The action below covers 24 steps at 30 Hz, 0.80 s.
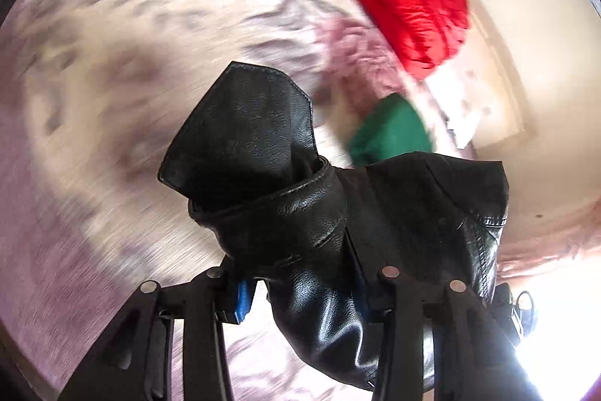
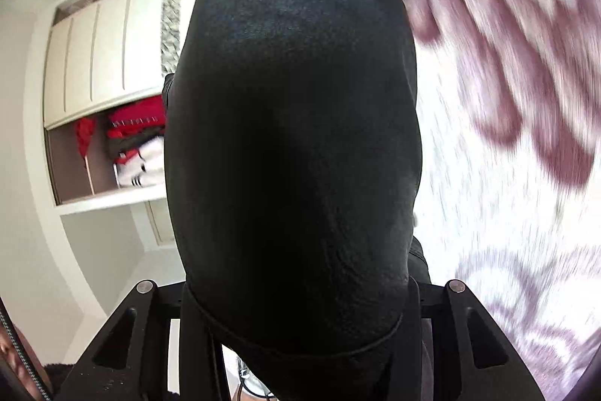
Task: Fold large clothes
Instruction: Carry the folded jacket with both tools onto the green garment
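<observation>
The left gripper (image 1: pixel 300 292) is nearly closed and pinches a fold of a black leather jacket (image 1: pixel 300 213); the jacket bunches between its fingers (image 1: pixel 244 299) and a collar flap stands up just ahead of them. Below and ahead of this gripper lies a bed (image 1: pixel 112 81) with a pink and cream patterned cover, blurred. Ahead and to the right of the gripper, a green garment (image 1: pixel 390 134) lies on the bed just past the jacket, and farther on a red puffy garment (image 1: pixel 413 6) lies at the bed's edge.

The right gripper (image 2: pixel 300 307) is also partly closed and grips the same jacket (image 2: pixel 293 138), which drapes straight over its front and hides the fingertips. To its left stands a cream wardrobe (image 2: pixel 105 55) with an open shelf (image 2: pixel 112 198) holding folded red and white clothes. To its right is the blurred bed cover (image 2: pixel 507 175).
</observation>
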Each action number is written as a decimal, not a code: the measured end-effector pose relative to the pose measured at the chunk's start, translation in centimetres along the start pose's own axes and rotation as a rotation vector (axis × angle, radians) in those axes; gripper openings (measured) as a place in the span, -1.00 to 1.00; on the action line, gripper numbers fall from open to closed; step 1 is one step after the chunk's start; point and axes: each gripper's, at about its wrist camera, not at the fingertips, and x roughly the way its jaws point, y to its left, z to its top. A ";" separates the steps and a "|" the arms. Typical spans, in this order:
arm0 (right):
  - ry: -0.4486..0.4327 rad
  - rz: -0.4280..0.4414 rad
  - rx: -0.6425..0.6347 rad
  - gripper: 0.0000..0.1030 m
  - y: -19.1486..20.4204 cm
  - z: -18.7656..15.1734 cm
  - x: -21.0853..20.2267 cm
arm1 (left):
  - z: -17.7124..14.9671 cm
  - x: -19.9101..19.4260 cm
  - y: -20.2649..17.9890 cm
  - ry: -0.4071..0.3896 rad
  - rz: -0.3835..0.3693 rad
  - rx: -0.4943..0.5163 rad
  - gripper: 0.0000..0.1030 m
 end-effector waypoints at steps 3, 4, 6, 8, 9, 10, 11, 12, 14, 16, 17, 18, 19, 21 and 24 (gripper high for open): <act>-0.059 0.017 -0.023 -0.12 3.0 4.8 -2.4 | 3.9 2.7 -5.0 -0.008 -0.054 0.059 -0.30; -0.073 0.022 -0.034 -0.13 3.9 6.6 -3.2 | 5.0 3.1 -6.2 -0.010 -0.070 0.075 -0.30; -0.091 0.030 -0.041 -0.13 5.0 10.3 -4.7 | 7.8 5.7 -9.5 -0.018 -0.111 0.109 -0.30; -0.101 0.038 -0.048 -0.12 5.6 14.5 -5.7 | 9.9 8.4 -11.9 -0.031 -0.139 0.146 -0.30; -0.107 0.046 -0.044 -0.12 5.6 17.0 -6.3 | 10.7 9.6 -12.9 -0.034 -0.151 0.160 -0.30; -0.109 0.049 -0.048 -0.12 5.3 19.2 -6.8 | 11.7 11.6 -14.1 -0.037 -0.163 0.179 -0.30; -0.110 0.054 -0.045 -0.12 4.8 21.5 -7.2 | 12.1 13.1 -14.8 -0.038 -0.170 0.194 -0.30; -0.102 0.061 -0.039 -0.12 4.1 24.0 -7.3 | 12.6 14.6 -15.4 -0.038 -0.176 0.206 -0.30; -0.093 0.063 -0.022 -0.12 2.2 28.3 -7.6 | 13.3 17.8 -16.2 -0.035 -0.178 0.232 -0.30; -0.071 0.060 0.008 -0.11 -0.6 32.4 -7.7 | 13.7 21.4 -16.1 -0.012 -0.165 0.247 -0.30; -0.065 0.053 0.020 -0.11 -1.7 33.9 -7.7 | 13.6 23.3 -15.8 0.010 -0.151 0.252 -0.30; -0.055 0.039 0.040 -0.10 -3.3 35.4 -7.8 | 13.5 25.3 -15.4 0.038 -0.129 0.258 -0.30; -0.047 0.007 0.052 -0.09 -4.8 36.7 -7.8 | 13.3 27.0 -14.9 0.070 -0.111 0.264 -0.30; -0.030 -0.061 0.063 0.01 -6.9 38.2 -8.1 | 13.0 29.5 -14.6 0.117 -0.078 0.300 -0.24; -0.037 -0.102 0.045 0.10 -7.9 38.6 -8.6 | 12.0 30.0 -15.2 0.126 -0.050 0.396 -0.16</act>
